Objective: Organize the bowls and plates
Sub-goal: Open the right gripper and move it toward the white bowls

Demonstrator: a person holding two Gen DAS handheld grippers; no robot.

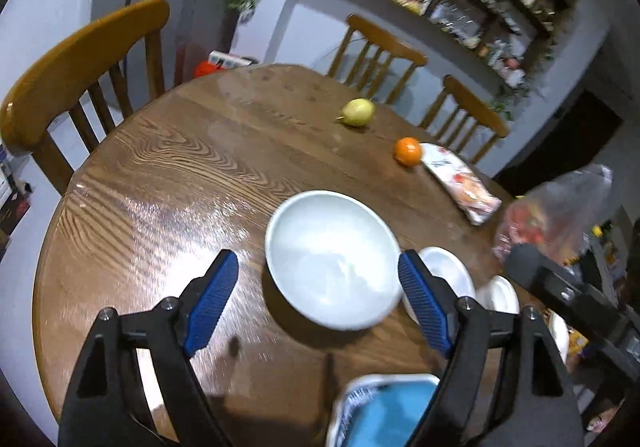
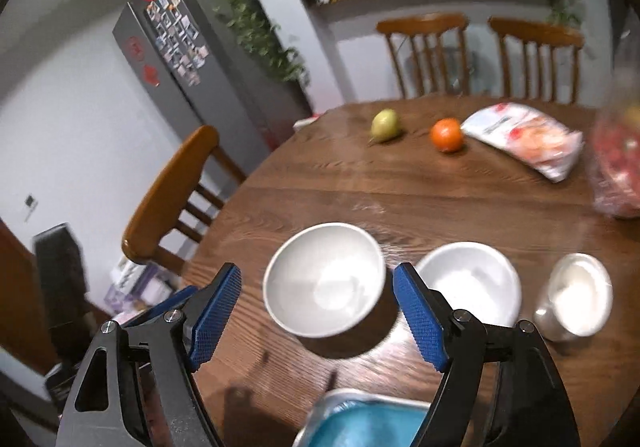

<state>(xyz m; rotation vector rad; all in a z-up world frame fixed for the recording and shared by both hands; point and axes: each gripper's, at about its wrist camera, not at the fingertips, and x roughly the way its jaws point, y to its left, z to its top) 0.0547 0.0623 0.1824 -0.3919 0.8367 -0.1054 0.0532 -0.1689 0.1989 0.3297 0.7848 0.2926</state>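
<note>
A large white bowl point(image 1: 332, 259) stands on the round wooden table point(image 1: 168, 175); it also shows in the right wrist view point(image 2: 324, 279). To its right stand a second white bowl point(image 1: 446, 271) point(image 2: 472, 283) and a smaller white bowl point(image 1: 498, 293) point(image 2: 580, 295). A blue plate with a patterned white rim point(image 1: 380, 411) point(image 2: 360, 427) lies at the near edge. My left gripper point(image 1: 318, 303) is open, hovering above the large bowl. My right gripper point(image 2: 316, 311) is open above the same bowl. The right gripper's black body point(image 1: 568, 295) shows in the left wrist view.
A pear point(image 1: 358, 111) point(image 2: 386, 125), an orange point(image 1: 407, 151) point(image 2: 447, 134) and a snack packet point(image 1: 460, 183) point(image 2: 528, 139) lie at the far side. A plastic bag of red items point(image 1: 556, 215) point(image 2: 620, 167) sits right. Wooden chairs point(image 1: 80, 67) point(image 2: 172, 199) ring the table.
</note>
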